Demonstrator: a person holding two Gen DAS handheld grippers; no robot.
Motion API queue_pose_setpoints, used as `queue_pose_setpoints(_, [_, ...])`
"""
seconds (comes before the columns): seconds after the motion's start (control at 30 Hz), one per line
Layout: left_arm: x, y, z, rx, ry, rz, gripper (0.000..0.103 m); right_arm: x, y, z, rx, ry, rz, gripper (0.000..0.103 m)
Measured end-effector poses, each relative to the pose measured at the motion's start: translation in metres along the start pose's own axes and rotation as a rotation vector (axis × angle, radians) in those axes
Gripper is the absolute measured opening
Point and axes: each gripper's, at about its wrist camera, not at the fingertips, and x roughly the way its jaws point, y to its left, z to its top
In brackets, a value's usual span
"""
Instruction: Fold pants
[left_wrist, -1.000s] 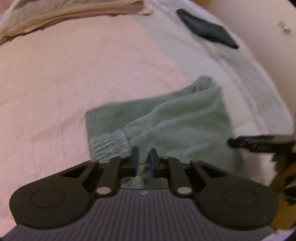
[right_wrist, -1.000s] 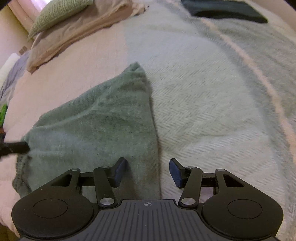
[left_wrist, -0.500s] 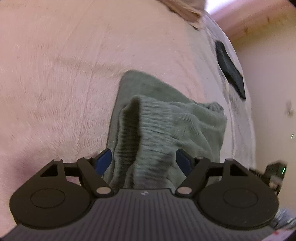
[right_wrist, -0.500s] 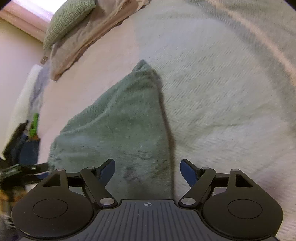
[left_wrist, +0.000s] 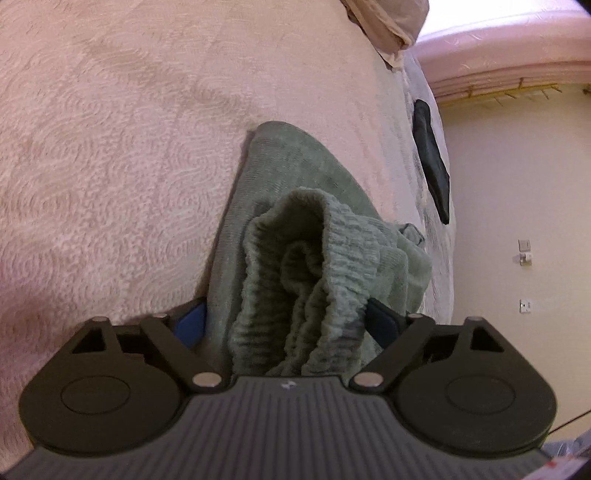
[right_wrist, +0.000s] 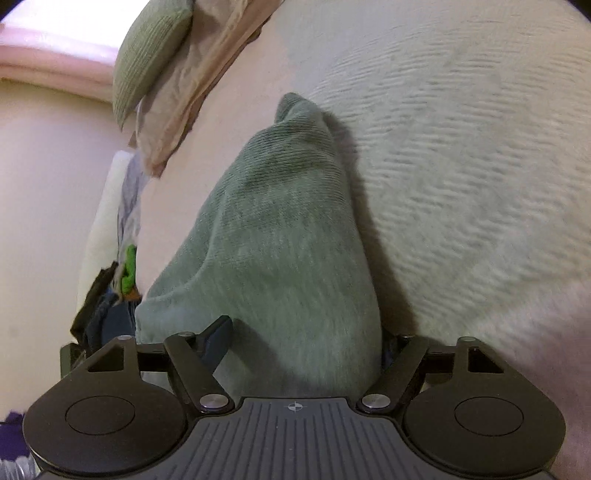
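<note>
Since the sage-green knitted pants (left_wrist: 295, 177) lie bunched on the pink bedspread (left_wrist: 110, 147), soft and light, grab the ribbed waistband (left_wrist: 332, 258); left gripper (left_wrist: 291, 321) has just been opening and straddles it, right gripper (right_wrist: 306, 343) spread too, apparently unclamped.

Dim pinkish light, fisheye-warped, slightly blurred

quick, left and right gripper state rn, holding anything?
Left hand-held gripper: open, jaws just widened, pants waistband bunched loose between them.
Right hand-held gripper: open wide, jaws just widened, pants between them, not gripped.
</note>
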Motion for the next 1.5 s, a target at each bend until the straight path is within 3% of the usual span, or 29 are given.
queue_pose_setpoints(0.13, [0.002,-0.011,-0.003,0.051,-0.017,0.039,0.067,-0.003,0.003,0.003,-0.048,0.017,-0.038,0.043])
queue_pose_setpoints(0.17, [0.0,-0.015,-0.006,0.07,-0.024,0.048,0.059,-0.005,0.005,0.002,-0.041,0.011,-0.04,0.037])
queue_pose_setpoints(0.23, [-0.005,-0.026,-0.01,0.11,-0.04,0.08,0.05,-0.012,0.013,-0.001,-0.04,-0.003,-0.056,0.034])
queue_pose_setpoints(0.3, [-0.011,-0.037,-0.015,0.139,-0.052,0.108,0.043,-0.019,0.029,-0.007,-0.079,-0.017,-0.087,0.032])
queue_pose_setpoints(0.5, [-0.031,-0.07,-0.02,0.174,-0.079,0.12,0.04,-0.049,0.07,-0.013,-0.112,-0.062,-0.115,0.031])
queue_pose_setpoints(0.7, [-0.015,-0.129,-0.005,0.232,-0.076,0.12,0.04,-0.086,0.064,0.013,-0.054,-0.103,-0.115,0.031])
queue_pose_setpoints(0.8, [0.016,-0.16,0.009,0.252,-0.065,0.105,0.04,-0.108,0.052,0.04,-0.038,-0.131,-0.121,0.031])
queue_pose_setpoints(0.97, [0.089,-0.228,0.042,0.276,-0.066,0.078,0.04,-0.161,0.012,0.106,-0.026,-0.177,-0.141,0.031])
queue_pose_setpoints(1.07, [0.141,-0.28,0.064,0.287,-0.091,0.06,0.04,-0.194,-0.014,0.167,-0.037,-0.198,-0.131,0.031])
queue_pose_setpoints(1.3, [0.265,-0.405,0.146,0.284,-0.15,-0.011,0.04,-0.271,-0.054,0.346,-0.152,-0.249,-0.155,0.031])
queue_pose_setpoints(1.5, [0.352,-0.512,0.23,0.359,-0.23,-0.024,0.04,-0.311,-0.088,0.49,-0.184,-0.303,-0.12,0.032])
